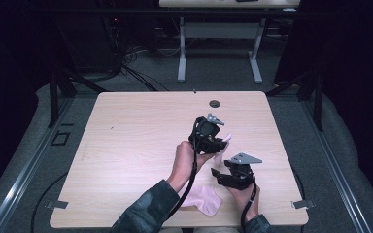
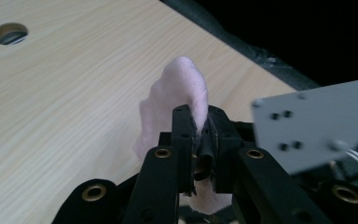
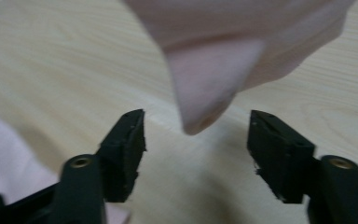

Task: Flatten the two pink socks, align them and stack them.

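Observation:
A pale pink sock [image 2: 179, 91] hangs off the table, pinched at one end between the jaws of my left gripper [image 2: 200, 135], which is shut on it. In the high view this sock [image 1: 222, 148] dangles below the raised left gripper [image 1: 218, 143], right of the table's middle. My right gripper [image 3: 196, 130] stands open just beneath it. The sock's hanging tip [image 3: 205, 93] dips toward the gap between the jaws without touching either pad. The high view puts the right gripper [image 1: 216, 174] low, near the front right. A second pink sock [image 1: 204, 200] lies flat by the front edge.
The light wooden table [image 1: 126, 141] has a round cable hole [image 1: 214, 103] near its far edge. The second sock's edge [image 3: 4, 154] lies left of my right jaws. Dark floor, cables and another desk's legs [image 1: 182, 53] lie beyond the table.

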